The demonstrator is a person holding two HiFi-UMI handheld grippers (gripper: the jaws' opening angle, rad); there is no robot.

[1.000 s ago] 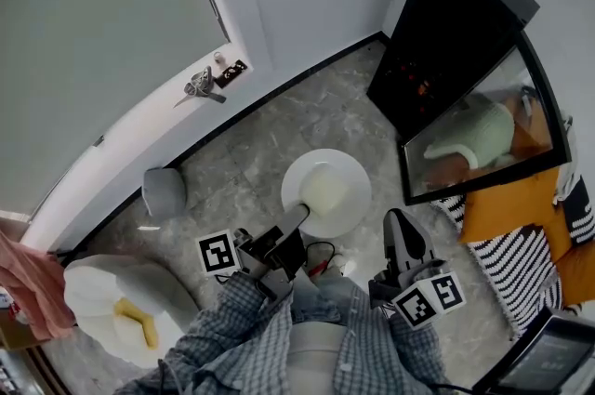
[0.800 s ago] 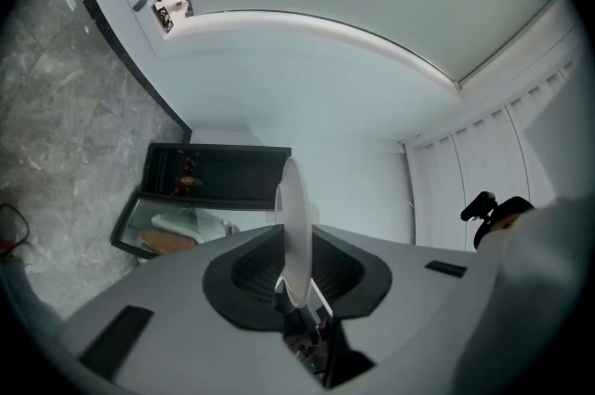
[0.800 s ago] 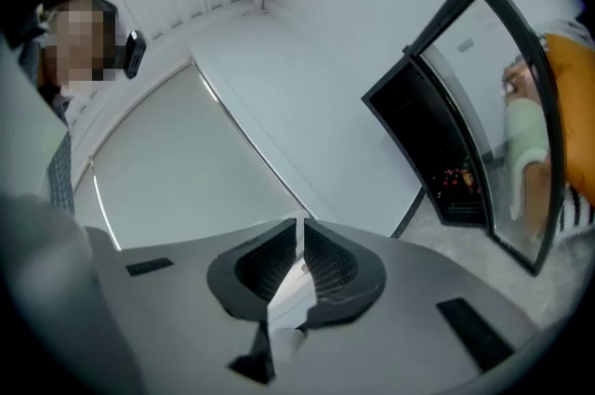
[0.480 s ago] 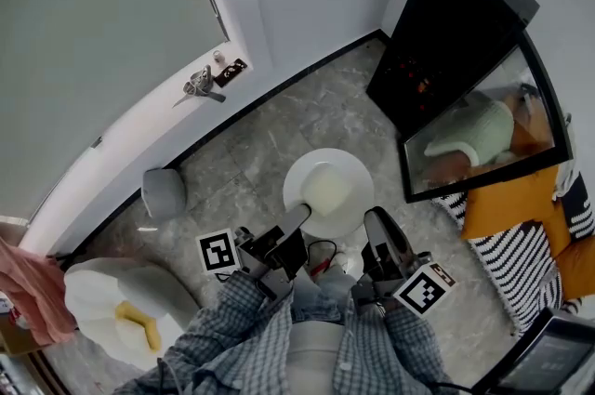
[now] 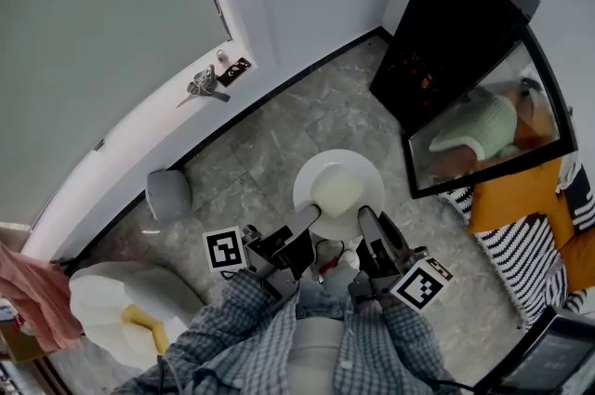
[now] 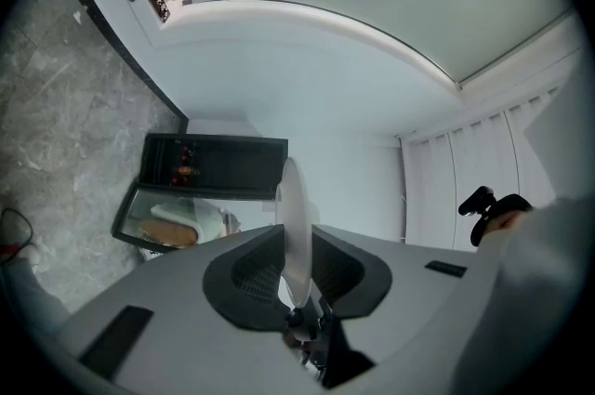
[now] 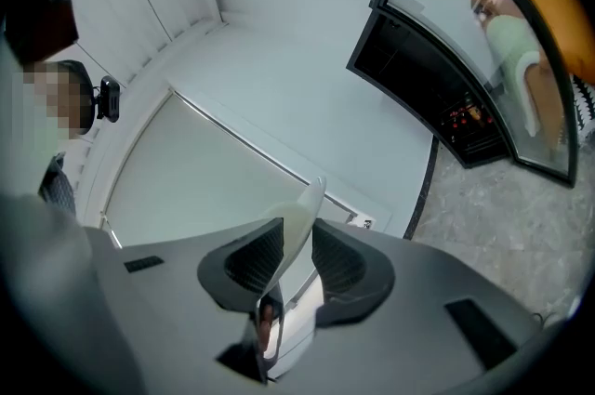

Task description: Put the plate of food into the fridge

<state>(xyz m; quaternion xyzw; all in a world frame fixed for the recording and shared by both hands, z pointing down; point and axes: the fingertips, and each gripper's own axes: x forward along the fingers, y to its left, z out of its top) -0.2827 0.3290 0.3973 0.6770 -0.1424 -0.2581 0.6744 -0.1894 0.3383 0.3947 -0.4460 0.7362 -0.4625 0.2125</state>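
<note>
Grey marbled floor (image 5: 279, 133). Standing on it: black fridge (image 5: 456, 12) at right, glass door open; small grey rounded object (image 5: 168, 193) near the wall; striped cloth (image 5: 516, 261) lower right.

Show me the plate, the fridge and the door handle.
plate (image 5: 340, 157): head view, its far rim.
fridge (image 5: 460, 21): head view, its black body.
door handle (image 5: 203, 86): head view, its metal lever.
</note>
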